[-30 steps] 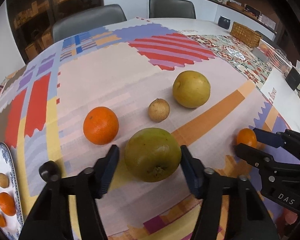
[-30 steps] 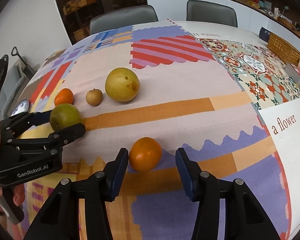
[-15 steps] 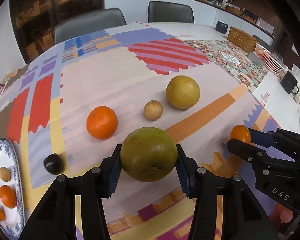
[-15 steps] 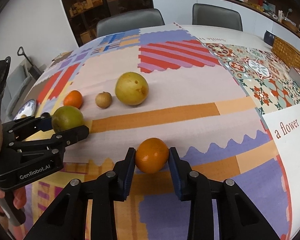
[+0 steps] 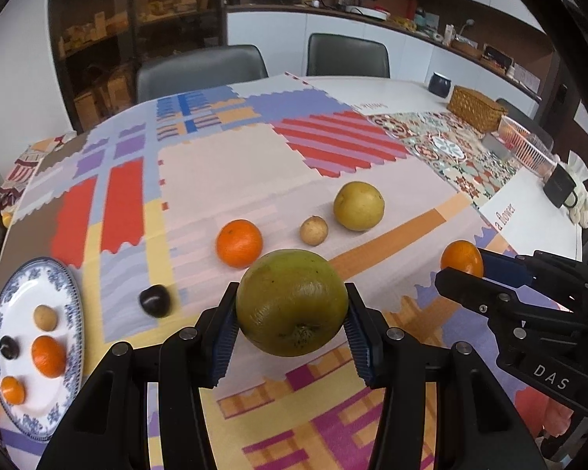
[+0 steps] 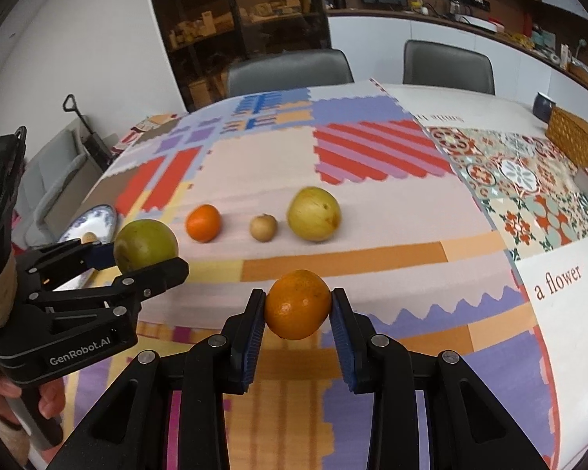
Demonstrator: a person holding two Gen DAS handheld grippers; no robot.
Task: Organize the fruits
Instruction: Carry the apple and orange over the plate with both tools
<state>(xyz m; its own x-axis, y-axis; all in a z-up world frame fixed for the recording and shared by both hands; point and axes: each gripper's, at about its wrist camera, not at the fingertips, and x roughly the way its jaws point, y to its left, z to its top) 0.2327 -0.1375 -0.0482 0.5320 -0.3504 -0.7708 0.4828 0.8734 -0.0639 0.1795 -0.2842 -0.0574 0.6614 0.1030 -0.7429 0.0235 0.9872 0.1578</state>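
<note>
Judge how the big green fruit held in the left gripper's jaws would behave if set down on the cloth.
The green fruit is near round, so it would probably roll. It fills the left gripper wide, so it is likely heavy. Its smooth skin may slip.

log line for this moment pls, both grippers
left gripper: shut on green fruit | right gripper: shut on orange | plate: four fruits
</note>
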